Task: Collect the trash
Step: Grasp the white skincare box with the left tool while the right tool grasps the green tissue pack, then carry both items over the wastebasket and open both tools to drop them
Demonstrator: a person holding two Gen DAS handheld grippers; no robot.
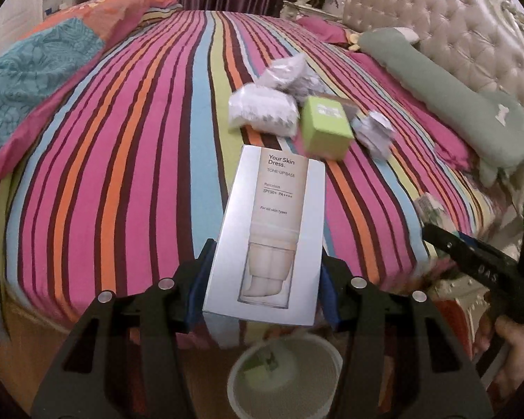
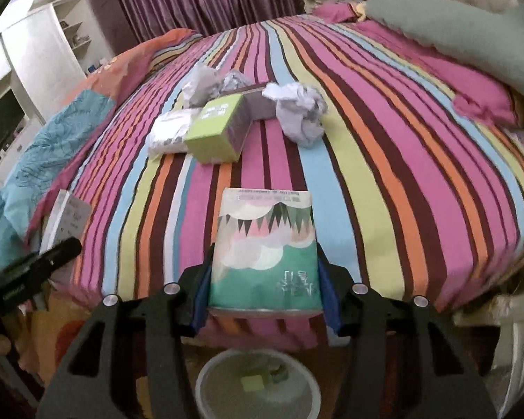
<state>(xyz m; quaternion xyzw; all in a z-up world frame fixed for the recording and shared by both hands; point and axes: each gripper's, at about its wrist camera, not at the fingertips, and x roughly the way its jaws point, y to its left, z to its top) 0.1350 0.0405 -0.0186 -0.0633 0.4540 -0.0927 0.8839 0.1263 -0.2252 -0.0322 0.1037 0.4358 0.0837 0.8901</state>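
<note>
White round mesh bin (image 1: 284, 377) sits at 6 o'clock below both jaws: left gripper (image 1: 263, 279) clamps silver-white cosmetic carton (image 1: 269, 230), right gripper (image 2: 263, 282) clamps green tissue pack (image 2: 265, 248), long axes pointing 12 o'clock.

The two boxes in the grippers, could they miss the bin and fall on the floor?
Yes, they could. The white bin has a small mouth, and the left gripper holds the long silver box only by its lower end, so it may tip against the rim. The right gripper holds a green packet too; dropped together, the two could bump and bounce out.
</note>
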